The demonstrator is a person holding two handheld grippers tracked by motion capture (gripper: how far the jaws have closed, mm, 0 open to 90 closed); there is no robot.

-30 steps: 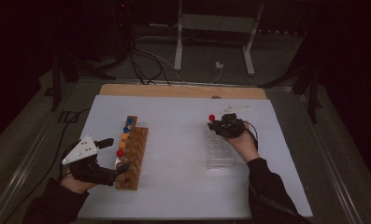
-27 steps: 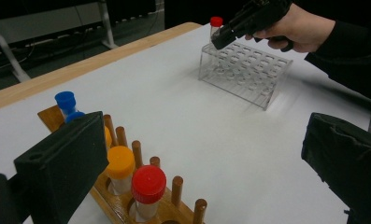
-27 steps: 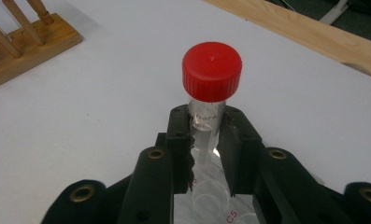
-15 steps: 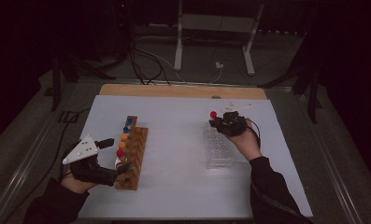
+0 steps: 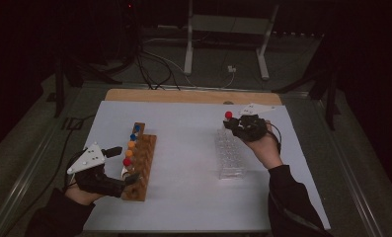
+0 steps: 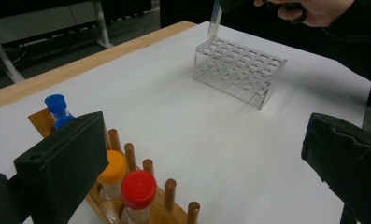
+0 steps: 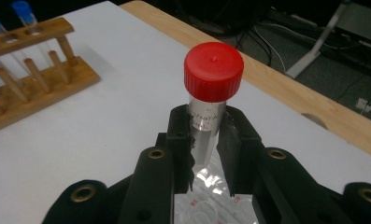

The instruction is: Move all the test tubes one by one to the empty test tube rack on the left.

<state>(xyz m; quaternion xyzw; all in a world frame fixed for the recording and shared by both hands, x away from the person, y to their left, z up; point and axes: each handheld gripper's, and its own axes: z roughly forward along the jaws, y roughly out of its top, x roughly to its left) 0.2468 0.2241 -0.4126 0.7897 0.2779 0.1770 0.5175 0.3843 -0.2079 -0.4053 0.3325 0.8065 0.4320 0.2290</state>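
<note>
Firmly, the right gripper pinches a clear plastic tube with a red screw cap between its black jaws, cap upward, above the far end of a clear acrylic tube rack that stands toward the right edge of the white worktop. From the left gripper view the tube's lower end hangs just over the rack's far holes. Near the left edge, the left gripper has its jaws spread wide around the near end of a wooden peg rack, touching none of its tubes. That rack holds blue-, orange- and red-capped tubes in a row.
</note>
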